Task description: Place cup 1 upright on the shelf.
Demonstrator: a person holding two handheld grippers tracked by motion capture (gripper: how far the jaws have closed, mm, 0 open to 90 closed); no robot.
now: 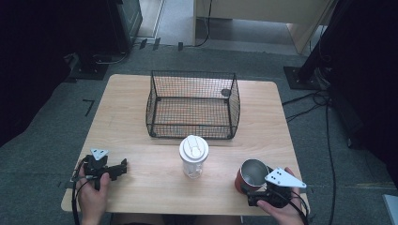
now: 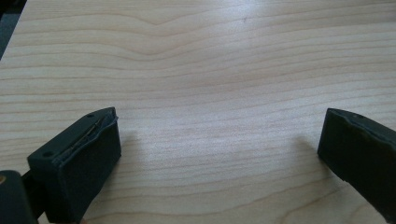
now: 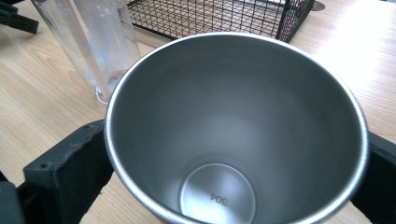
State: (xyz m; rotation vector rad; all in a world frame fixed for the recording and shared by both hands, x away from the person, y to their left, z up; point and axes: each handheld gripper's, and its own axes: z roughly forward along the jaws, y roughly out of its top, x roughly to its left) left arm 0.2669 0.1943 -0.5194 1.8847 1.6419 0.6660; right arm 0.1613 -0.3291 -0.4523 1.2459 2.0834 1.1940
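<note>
A red cup point(image 1: 245, 180) with a bare steel inside point(image 3: 233, 116) stands near the table's front right. My right gripper point(image 1: 253, 193) is shut on it, one black jaw pressed to each side of the wall point(image 3: 233, 182). Left of the cup stands a clear plastic bottle point(image 1: 193, 161) with a white lid; its lower body point(image 3: 100, 42) shows in the right gripper view. My left gripper point(image 1: 122, 168) rests at the front left, open, with nothing but bare wood between its jaws point(image 2: 219, 140).
A black wire basket point(image 1: 192, 127), empty, sits at the middle back of the wooden table point(image 1: 141, 93); its front corner point(image 3: 289, 18) lies just beyond the cup. A small dark disc point(image 1: 225, 92) lies behind the basket's right side. Cables and stands crowd the floor around.
</note>
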